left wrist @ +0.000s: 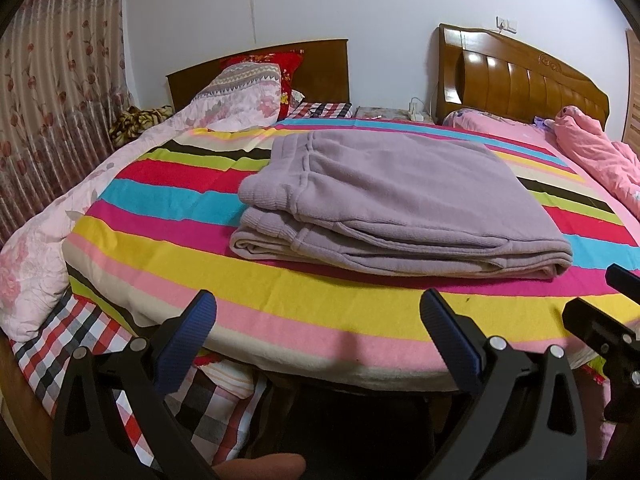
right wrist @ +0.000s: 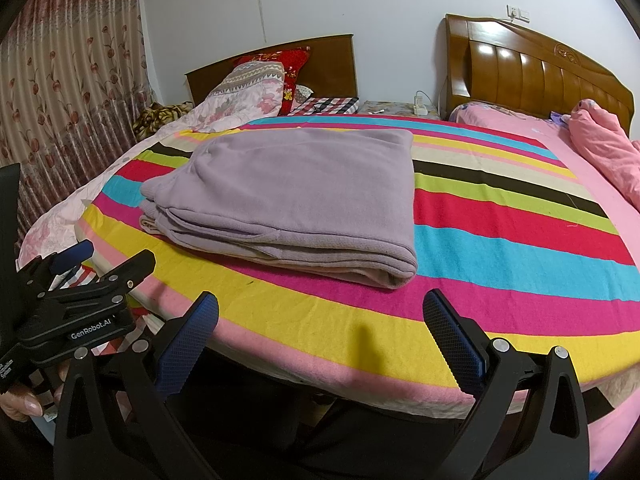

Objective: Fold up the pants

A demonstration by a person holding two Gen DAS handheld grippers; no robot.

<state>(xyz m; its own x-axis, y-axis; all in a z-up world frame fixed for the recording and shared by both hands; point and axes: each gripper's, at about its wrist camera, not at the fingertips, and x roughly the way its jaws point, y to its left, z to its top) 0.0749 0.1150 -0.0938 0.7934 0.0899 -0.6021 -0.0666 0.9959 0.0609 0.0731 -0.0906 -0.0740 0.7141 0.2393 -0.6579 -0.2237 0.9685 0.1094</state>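
While the left gripper (left wrist: 318, 312) and right gripper (right wrist: 320, 312) hover wide open and empty at the striped blanket's (right wrist: 500, 240) near edge, the folded lilac pants (left wrist: 400, 200) lie just ahead, with wooden headboards (right wrist: 536, 68) and a floral curtain (left wrist: 52, 92) beyond.

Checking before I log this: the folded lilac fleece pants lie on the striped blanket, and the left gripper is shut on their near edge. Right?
Not quite. The left gripper is open and short of the folded lilac fleece pants, as the left wrist view shows. They do lie on the striped blanket.
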